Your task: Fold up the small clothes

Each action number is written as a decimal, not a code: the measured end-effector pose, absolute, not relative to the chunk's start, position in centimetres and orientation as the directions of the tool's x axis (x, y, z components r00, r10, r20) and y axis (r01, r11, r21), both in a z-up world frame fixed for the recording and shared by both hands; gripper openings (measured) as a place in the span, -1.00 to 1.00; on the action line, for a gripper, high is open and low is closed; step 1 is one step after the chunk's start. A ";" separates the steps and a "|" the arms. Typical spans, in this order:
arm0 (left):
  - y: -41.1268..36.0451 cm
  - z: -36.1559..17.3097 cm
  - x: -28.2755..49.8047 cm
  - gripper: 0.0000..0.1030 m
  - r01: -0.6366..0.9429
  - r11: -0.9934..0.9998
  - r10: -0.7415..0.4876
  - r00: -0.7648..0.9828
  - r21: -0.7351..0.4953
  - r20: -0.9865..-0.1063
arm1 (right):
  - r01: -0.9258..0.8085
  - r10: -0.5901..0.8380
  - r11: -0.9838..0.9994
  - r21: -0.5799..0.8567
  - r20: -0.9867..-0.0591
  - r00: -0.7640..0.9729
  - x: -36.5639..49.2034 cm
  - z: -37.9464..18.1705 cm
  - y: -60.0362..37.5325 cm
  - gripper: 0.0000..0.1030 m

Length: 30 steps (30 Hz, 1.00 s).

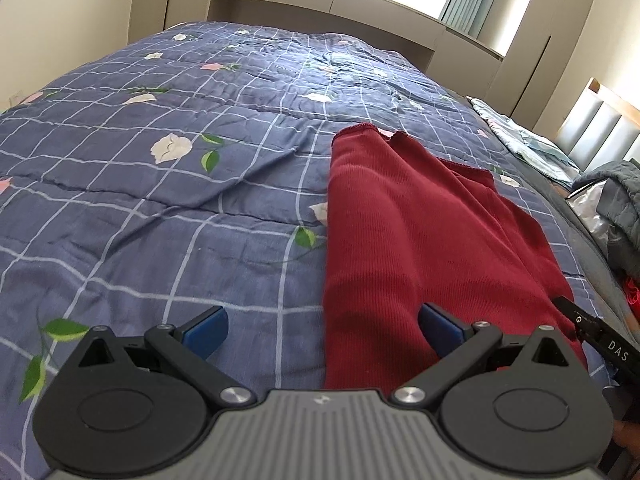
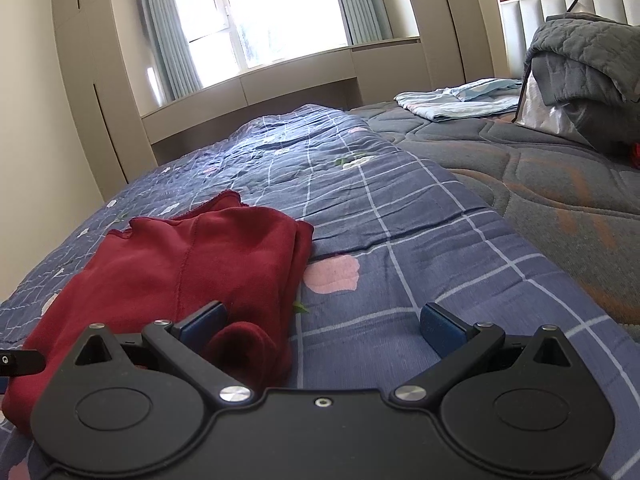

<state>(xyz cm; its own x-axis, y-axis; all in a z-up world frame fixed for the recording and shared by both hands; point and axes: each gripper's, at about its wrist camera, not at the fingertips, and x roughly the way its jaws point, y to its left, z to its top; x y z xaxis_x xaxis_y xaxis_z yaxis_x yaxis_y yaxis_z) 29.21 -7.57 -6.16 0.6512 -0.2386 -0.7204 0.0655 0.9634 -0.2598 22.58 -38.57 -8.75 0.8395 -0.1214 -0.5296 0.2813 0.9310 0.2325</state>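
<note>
In the left wrist view, the left gripper (image 1: 322,330) sits low at the bottom centre with its jaws spread wide and empty, straddling the left edge of the red garment (image 1: 416,240), which lies flat in the right half on the checked quilt (image 1: 140,184), probably laid out for folding. In the right wrist view, the right gripper (image 2: 322,326) is likewise released, holding nothing, the garment's (image 2: 192,264) near corner bunched by its left finger (image 2: 206,320) at lower left, likely lined up for a pinch.

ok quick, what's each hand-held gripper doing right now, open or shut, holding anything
Left hand-held gripper: open, holding nothing, over the edge of the red garment.
Right hand-held gripper: open, holding nothing.
</note>
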 end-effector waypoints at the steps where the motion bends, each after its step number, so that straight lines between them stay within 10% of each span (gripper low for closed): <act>1: -7.6 -6.1 29.1 0.99 0.066 0.964 -0.236 0.650 -0.256 -0.722 | 0.282 -0.122 0.931 0.233 -0.528 0.840 22.5 -8.7 -38.5 0.99; 30: -6.1 -3.7 33.3 0.99 0.162 0.954 -0.297 0.609 -0.252 -0.736 | 0.097 0.138 0.926 0.365 -0.567 0.812 25.2 -5.8 -39.7 0.99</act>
